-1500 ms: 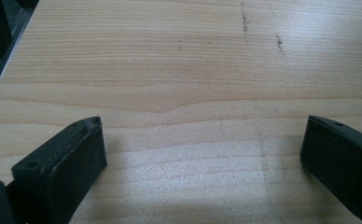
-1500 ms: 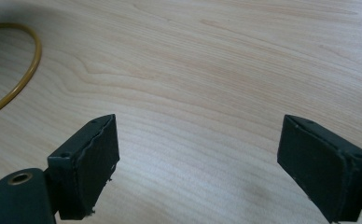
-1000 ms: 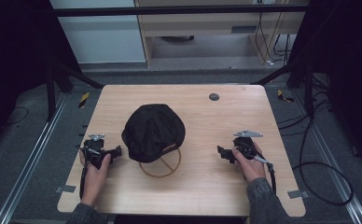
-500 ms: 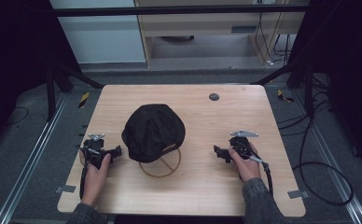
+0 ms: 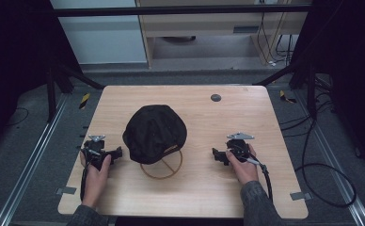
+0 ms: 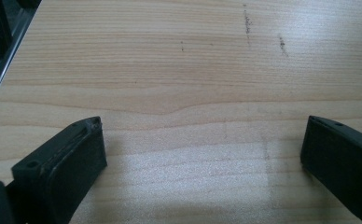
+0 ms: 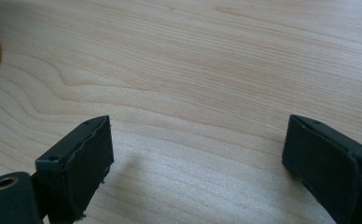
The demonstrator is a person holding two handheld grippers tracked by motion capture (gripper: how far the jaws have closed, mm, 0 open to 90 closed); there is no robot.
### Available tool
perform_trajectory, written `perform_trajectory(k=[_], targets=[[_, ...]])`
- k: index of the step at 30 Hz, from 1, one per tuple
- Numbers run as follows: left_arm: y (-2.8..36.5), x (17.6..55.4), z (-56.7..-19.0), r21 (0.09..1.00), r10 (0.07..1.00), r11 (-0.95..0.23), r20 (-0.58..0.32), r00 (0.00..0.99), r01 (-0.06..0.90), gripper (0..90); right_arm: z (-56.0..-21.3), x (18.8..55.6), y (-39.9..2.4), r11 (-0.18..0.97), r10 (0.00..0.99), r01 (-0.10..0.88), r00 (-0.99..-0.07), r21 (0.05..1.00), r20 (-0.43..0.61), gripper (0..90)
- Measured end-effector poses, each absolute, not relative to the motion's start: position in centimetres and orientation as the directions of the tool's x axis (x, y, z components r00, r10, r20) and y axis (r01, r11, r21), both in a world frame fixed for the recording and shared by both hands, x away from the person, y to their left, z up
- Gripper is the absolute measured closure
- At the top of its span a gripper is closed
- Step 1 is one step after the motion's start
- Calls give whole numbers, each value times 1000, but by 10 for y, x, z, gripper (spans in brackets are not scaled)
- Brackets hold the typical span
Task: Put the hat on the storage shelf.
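Overhead, a light wooden table (image 5: 274, 117) holds a black cap (image 5: 154, 132) at its middle, resting partly over a yellow ring (image 5: 164, 170) whose near arc and crossed spokes stick out from under the cap's near edge. A small dark disc (image 5: 215, 98) lies toward the far edge, well apart from the cap. The left gripper (image 5: 117, 153), held in the left hand (image 5: 96, 176), sits just left of the cap, jaws spread wide over bare wood. The right gripper (image 5: 216, 154), held in the right hand (image 5: 242, 167), sits right of the ring, jaws likewise wide apart and holding nothing; a curve of the ring shows at the left edge of the right gripper view.
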State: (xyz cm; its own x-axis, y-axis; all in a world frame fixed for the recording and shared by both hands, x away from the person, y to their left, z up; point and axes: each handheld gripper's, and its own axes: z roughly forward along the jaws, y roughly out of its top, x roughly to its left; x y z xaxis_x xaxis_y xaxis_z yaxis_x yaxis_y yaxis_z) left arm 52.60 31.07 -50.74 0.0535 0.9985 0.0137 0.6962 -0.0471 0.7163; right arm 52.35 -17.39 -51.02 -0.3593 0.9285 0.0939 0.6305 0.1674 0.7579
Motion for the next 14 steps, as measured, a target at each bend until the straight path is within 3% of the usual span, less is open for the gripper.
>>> perform_trajectory(k=[6, 14], targets=[[311, 527, -508, 717, 999, -45, 13, 52, 696, 0, -511, 522, -163, 250, 928, 627, -372, 738, 1, 74], [312, 527, -507, 716, 998, -48, 14, 54, 696, 0, -511, 515, -162, 269, 920, 623, -391, 735, -5, 71]])
